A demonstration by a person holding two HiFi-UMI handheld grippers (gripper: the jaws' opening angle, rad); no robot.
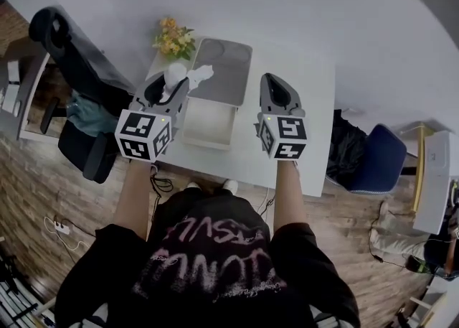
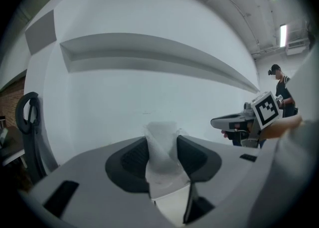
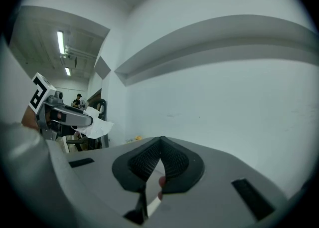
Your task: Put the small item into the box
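Observation:
My left gripper (image 1: 175,81) is shut on a small white wrapped item (image 1: 176,73), held in the air over the table's left part; a loose flap of its wrapping sticks out to the right. In the left gripper view the item (image 2: 162,154) is pinched between the two dark pads. An open white box (image 1: 208,138) sits on the table just right of that gripper, its grey lid (image 1: 224,68) folded back behind it. My right gripper (image 1: 272,80) hovers to the right of the box, its jaws (image 3: 159,144) shut with nothing between them.
A white table (image 1: 308,104) stands against a white wall. Yellow flowers (image 1: 174,38) sit at its back left. A black office chair (image 1: 72,61) is to the left and a blue chair (image 1: 380,158) to the right. Cables lie on the wood floor (image 1: 64,230).

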